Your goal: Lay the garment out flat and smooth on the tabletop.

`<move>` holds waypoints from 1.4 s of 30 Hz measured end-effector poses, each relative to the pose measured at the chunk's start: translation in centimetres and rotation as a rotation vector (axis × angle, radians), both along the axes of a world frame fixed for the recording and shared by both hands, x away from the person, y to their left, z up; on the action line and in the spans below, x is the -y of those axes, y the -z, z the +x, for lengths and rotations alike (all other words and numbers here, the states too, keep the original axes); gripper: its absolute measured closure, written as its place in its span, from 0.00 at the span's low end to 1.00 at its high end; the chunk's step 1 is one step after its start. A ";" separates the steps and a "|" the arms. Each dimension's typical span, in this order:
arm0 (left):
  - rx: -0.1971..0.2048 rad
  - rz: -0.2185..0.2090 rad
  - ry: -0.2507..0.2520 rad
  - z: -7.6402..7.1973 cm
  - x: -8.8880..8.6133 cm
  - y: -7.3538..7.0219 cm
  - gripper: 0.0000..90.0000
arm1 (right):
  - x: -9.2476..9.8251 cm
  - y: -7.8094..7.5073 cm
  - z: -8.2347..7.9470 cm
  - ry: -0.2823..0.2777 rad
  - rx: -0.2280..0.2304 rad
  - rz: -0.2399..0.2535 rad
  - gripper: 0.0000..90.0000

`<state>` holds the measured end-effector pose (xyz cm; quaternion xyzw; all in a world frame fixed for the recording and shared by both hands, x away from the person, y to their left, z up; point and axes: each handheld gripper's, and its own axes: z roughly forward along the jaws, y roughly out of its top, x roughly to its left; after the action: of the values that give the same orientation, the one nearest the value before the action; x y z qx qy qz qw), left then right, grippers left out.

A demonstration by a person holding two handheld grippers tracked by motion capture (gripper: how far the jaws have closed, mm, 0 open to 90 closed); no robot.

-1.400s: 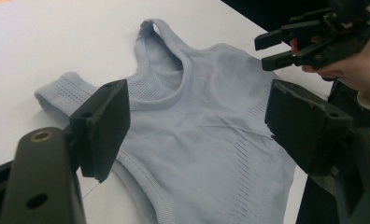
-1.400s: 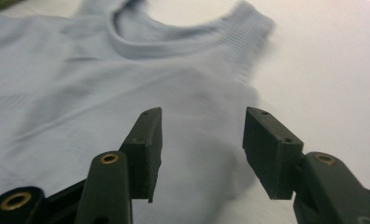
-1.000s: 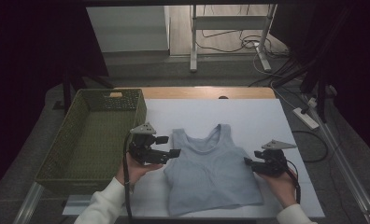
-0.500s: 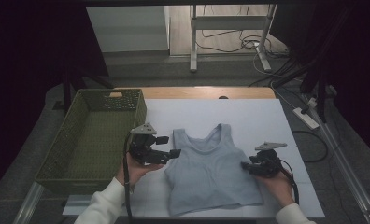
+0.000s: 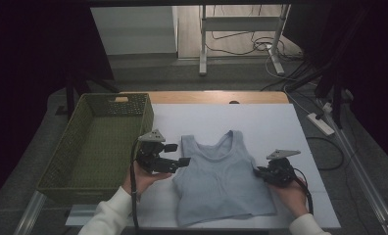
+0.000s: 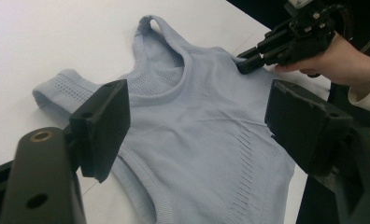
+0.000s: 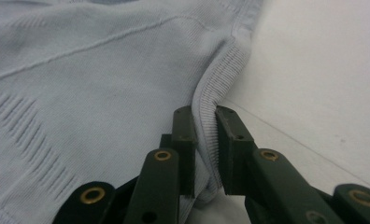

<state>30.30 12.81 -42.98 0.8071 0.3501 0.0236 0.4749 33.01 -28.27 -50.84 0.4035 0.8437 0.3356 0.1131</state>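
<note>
One pale blue tank top [image 5: 221, 181] on white table [image 5: 260, 122], right tongs [image 7: 205, 154] just closed, pinching its ribbed edge, left tongs [image 6: 197, 126] wide, one green basket [image 5: 79, 147].

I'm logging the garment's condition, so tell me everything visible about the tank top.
The tank top is pale blue, ribbed-edged knit with perforated panels, lying flat and face up on the white table, straps pointing away from the person. The right tongs, jaws just closing, pinch its ribbed side edge below the armhole. The left tongs stand open over its other side, not gripping.

Black tongs [image 5: 258, 171], white sleeves [image 5: 111, 215]
</note>
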 end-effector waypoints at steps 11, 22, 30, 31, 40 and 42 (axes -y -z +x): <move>0.003 0.002 -0.008 0.0 0.0 0.0 0.25 | 1.8 -1.0 -0.3 0.049 0.049 0.002 0.89; 0.003 0.002 0.000 0.1 0.2 0.0 0.25 | 4.5 -1.0 -1.8 0.128 0.061 -0.019 0.89; -0.002 0.005 0.013 0.4 0.7 0.1 0.25 | 5.5 -1.4 -3.1 0.166 0.057 0.009 0.89; -0.002 0.006 0.014 0.4 0.8 0.1 0.25 | 5.5 -1.3 -3.1 0.168 0.058 0.007 0.89; -0.003 0.009 0.001 0.4 0.7 0.3 0.25 | 5.0 -1.6 -2.6 0.169 0.119 0.008 0.73; -0.002 0.008 -0.005 0.3 0.7 0.3 0.25 | 5.1 -2.0 -2.6 0.182 0.152 0.025 0.63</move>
<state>30.64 12.15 -43.29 0.8081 0.3523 0.0254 0.4715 30.38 -33.33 -48.80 0.4533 0.7882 0.3640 0.2019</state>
